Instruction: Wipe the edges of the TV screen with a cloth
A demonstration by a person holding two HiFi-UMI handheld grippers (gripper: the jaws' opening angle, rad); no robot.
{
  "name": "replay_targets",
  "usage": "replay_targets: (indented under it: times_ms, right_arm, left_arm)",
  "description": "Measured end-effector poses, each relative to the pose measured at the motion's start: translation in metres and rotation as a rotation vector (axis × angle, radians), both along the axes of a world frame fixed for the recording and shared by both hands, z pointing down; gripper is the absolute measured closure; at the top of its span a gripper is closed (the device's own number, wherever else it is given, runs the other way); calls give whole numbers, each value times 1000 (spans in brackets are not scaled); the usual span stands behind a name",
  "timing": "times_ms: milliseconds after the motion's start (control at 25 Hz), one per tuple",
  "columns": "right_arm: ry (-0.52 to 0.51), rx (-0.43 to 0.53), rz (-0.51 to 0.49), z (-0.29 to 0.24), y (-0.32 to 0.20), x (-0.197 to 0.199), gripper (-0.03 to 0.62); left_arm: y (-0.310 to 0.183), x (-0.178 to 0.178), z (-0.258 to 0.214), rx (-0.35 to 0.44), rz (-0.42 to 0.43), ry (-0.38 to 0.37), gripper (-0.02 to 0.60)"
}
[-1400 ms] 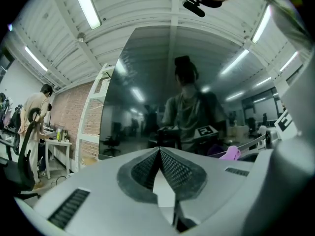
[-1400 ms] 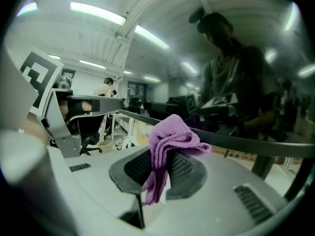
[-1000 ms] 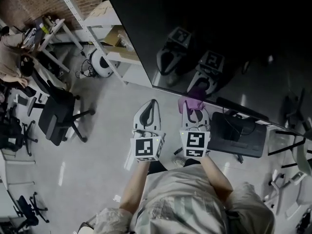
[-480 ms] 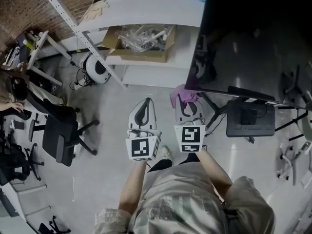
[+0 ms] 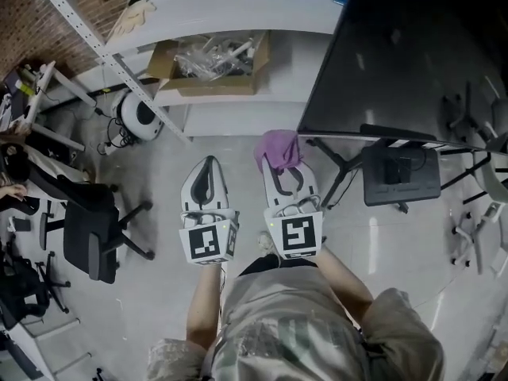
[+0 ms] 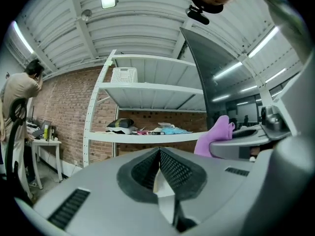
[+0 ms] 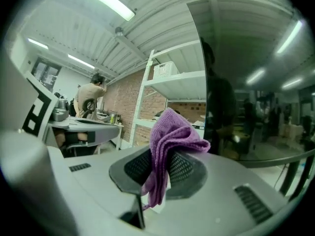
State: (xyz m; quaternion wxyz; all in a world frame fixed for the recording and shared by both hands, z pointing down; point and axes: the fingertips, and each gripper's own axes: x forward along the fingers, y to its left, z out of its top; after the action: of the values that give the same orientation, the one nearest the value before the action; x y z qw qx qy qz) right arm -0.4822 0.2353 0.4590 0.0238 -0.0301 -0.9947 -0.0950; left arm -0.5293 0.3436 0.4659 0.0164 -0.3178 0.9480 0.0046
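A large dark TV screen on a wheeled stand fills the upper right of the head view; its left edge shows upright in the right gripper view as the TV screen. My right gripper is shut on a purple cloth, held just left of the screen's lower left corner and apart from it. The same purple cloth bunches out of the closed jaws of the right gripper. Beside it on the left, my left gripper is shut and holds nothing; in its own view the left gripper points toward the shelves.
White metal shelving stands left of the TV, with a cardboard box of clutter on its low shelf. A black box sits on the TV stand base. An office chair and a person are at the far left.
The view has swung left, so the TV now sits at the right and the shelving shows. Both grippers have drawn back from the screen; the cloth is now off its lower edge, near the corner.
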Motion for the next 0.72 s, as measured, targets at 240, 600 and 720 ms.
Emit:
replay_targets:
  times_ms: [240, 600, 720]
  right_arm:
    - [-26, -35, -6, -11, -11, 57, 531]
    - [-84, -101, 98, -31, -41, 149, 531]
    - [-94, -114, 125, -35, -45, 174, 531]
  left_arm:
    - [-20, 39, -34, 23, 47, -33, 566]
    - [-57, 118, -52, 117, 172, 35, 566]
    - [-66, 144, -57, 92, 205, 20, 566]
